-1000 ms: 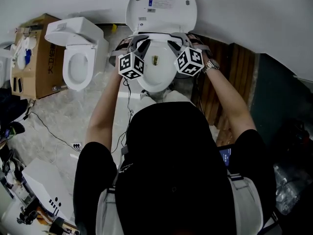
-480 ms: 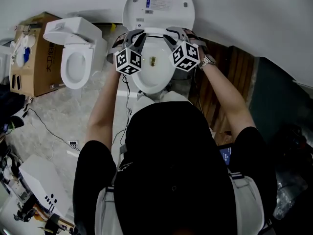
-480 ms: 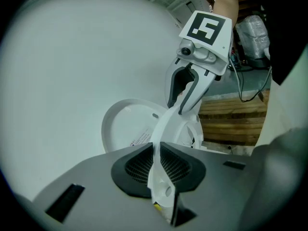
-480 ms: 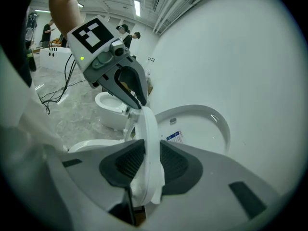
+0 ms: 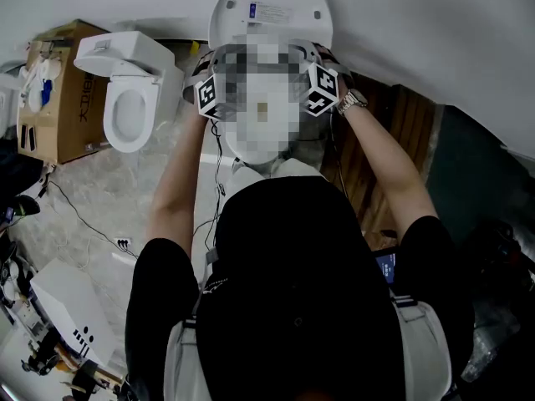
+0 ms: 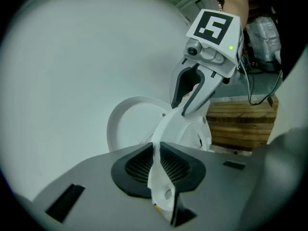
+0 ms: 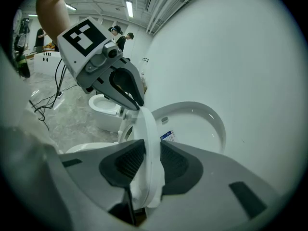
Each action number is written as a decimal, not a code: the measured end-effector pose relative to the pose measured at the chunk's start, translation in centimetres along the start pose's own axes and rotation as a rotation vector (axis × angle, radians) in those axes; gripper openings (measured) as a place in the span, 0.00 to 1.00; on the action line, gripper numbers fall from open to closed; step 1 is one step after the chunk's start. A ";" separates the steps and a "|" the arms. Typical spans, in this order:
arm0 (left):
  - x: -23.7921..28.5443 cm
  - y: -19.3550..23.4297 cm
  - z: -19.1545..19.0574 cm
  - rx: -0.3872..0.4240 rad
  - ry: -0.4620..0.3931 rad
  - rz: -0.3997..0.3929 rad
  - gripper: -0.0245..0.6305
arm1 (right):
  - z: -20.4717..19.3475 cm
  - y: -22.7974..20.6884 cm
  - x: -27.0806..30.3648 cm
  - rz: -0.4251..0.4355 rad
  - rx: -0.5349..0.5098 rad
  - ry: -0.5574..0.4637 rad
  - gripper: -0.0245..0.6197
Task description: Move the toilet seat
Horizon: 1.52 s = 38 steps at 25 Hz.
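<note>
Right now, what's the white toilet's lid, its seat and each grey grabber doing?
Round white plastic toilet lid, up against the wall.
White oval toilet seat ring, tilted up, pinched on both sides.
Grey left gripper, shut on the seat.
Grey right gripper, shut on the seat.

No print can be read in full. Item one: white sticker label (image 5: 272,12) with a blue patch, on the inner face of the raised toilet lid (image 5: 311,25), its lines of print too small to make out. Item two: cardboard box (image 5: 82,132), well left of the lid, with a vertical column of blue characters, not legible; item three: marker cube (image 5: 209,96) at the lid's lower left and second marker cube (image 5: 323,88) at its lower right, black-and-white square patterns only, no letters.
</note>
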<state>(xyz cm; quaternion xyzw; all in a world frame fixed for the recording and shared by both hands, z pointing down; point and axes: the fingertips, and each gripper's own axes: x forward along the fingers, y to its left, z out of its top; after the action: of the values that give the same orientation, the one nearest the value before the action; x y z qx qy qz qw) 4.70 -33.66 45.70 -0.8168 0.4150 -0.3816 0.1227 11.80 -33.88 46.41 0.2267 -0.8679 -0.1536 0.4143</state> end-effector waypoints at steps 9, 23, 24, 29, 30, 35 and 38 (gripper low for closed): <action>2.1 1.9 0.7 -0.041 0.019 -0.004 0.12 | -0.2 -2.7 1.0 -0.004 0.051 -0.013 0.22; 4.9 4.5 1.3 -0.137 0.039 0.025 0.11 | -0.4 -6.1 2.9 -0.057 0.132 -0.008 0.24; 5.2 4.8 1.2 -0.140 0.041 0.027 0.11 | -0.3 -6.4 3.2 -0.059 0.138 -0.008 0.24; 6.6 5.7 1.1 -0.150 0.047 0.032 0.11 | -0.6 -7.7 4.3 -0.054 0.155 -0.008 0.24; 6.8 5.9 1.2 -0.155 0.047 0.035 0.11 | -0.6 -8.0 4.3 -0.054 0.158 -0.009 0.23; 8.1 6.8 1.4 -0.187 0.049 0.046 0.11 | -0.9 -9.3 5.1 -0.062 0.183 -0.011 0.23; 9.0 7.4 1.6 -0.195 0.057 0.049 0.11 | -1.2 -10.3 5.5 -0.070 0.203 -0.012 0.23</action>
<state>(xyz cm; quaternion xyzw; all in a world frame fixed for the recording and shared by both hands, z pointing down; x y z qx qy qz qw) 4.87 -45.43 45.51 -0.8033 0.4734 -0.3593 0.0404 12.45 -45.58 46.05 0.2967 -0.8731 -0.0807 0.3783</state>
